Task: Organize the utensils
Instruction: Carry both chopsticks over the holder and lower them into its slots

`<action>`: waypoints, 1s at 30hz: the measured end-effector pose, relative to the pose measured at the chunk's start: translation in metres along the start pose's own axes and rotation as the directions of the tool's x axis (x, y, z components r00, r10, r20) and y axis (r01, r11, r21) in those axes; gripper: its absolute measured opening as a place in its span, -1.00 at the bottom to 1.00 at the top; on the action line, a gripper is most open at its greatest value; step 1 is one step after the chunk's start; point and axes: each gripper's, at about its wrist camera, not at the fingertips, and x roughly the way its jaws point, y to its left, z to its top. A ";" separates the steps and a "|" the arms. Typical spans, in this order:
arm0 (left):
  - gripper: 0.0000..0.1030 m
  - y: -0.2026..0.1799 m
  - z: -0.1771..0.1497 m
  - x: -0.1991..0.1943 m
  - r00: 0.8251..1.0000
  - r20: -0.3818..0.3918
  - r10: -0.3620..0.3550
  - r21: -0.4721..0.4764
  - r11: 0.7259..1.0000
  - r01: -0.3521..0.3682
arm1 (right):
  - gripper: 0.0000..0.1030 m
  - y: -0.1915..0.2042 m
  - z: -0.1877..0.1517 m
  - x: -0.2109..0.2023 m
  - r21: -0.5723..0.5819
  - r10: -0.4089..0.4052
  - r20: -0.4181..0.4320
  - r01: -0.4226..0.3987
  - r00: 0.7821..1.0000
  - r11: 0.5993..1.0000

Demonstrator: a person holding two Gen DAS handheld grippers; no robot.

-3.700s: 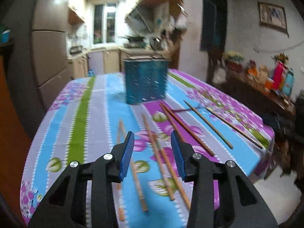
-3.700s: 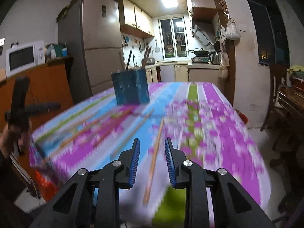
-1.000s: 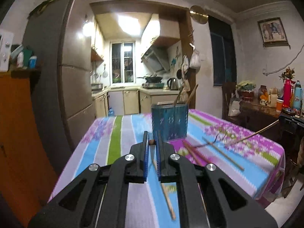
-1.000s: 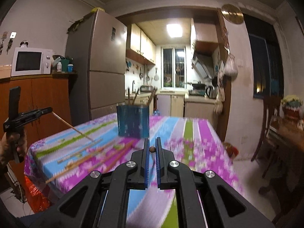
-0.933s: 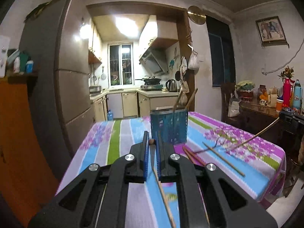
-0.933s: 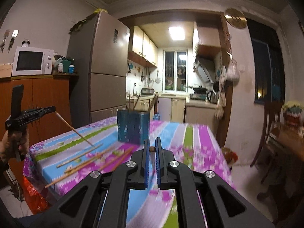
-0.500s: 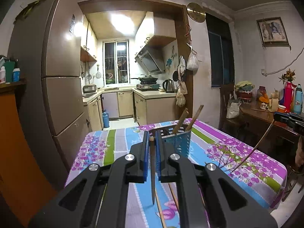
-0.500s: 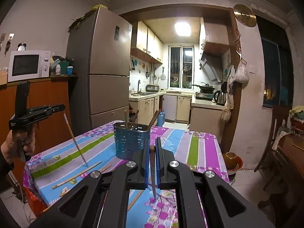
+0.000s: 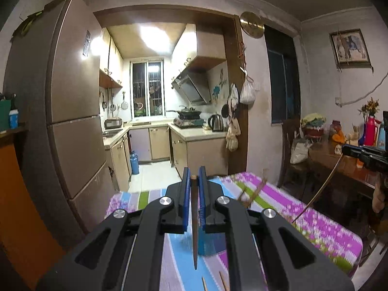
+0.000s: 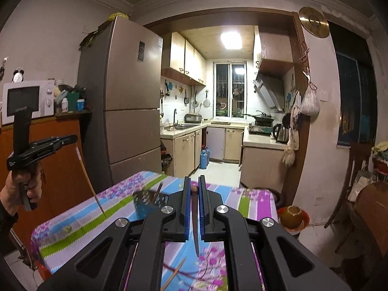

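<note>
My left gripper (image 9: 193,178) is shut on a wooden chopstick (image 9: 194,228) that hangs point down between its blue pads, above the blue mesh utensil holder (image 9: 208,242). My right gripper (image 10: 193,188) is shut on another chopstick (image 10: 195,225), also hanging point down. The holder (image 10: 148,203) with several chopsticks in it stands on the table left of it. Each gripper shows in the other's view: the right one (image 9: 363,156) at the right edge, the left one (image 10: 46,145) at the left, each with its chopstick hanging.
The table carries a striped floral cloth (image 9: 315,220). Loose chopsticks (image 9: 224,280) lie on it near me, and one shows in the right wrist view (image 10: 173,275). A tall fridge (image 9: 68,131) stands left; a dark side table (image 9: 339,165) with bottles stands right.
Both grippers have risen and tilted up since a second ago. The held chopsticks now hang steeply down, and the holder sits lower and closer under the left gripper.
</note>
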 end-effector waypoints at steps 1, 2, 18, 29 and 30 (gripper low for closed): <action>-0.90 0.001 0.010 0.003 1.000 0.006 -0.001 -0.004 1.000 0.001 | -0.86 -0.003 0.012 0.004 -0.002 -0.002 0.004 0.002 1.000 1.000; -0.90 0.001 0.019 0.007 1.000 0.013 0.001 -0.006 1.000 -0.001 | -0.86 -0.006 0.020 0.008 -0.005 -0.004 0.007 0.004 1.000 1.000; -0.90 -0.018 0.071 0.077 0.998 0.044 -0.033 -0.026 0.999 0.034 | -0.86 -0.009 0.124 0.085 0.035 0.053 0.109 -0.057 0.993 0.998; -0.90 -0.012 0.046 0.120 0.999 -0.022 -0.036 -0.051 0.998 0.035 | -0.86 0.016 0.099 0.147 0.057 0.134 0.015 -0.134 0.991 0.989; -0.90 -0.011 0.042 0.123 0.999 -0.031 -0.036 -0.054 0.998 0.034 | -0.86 0.016 0.095 0.151 0.061 0.136 0.004 -0.136 0.991 0.989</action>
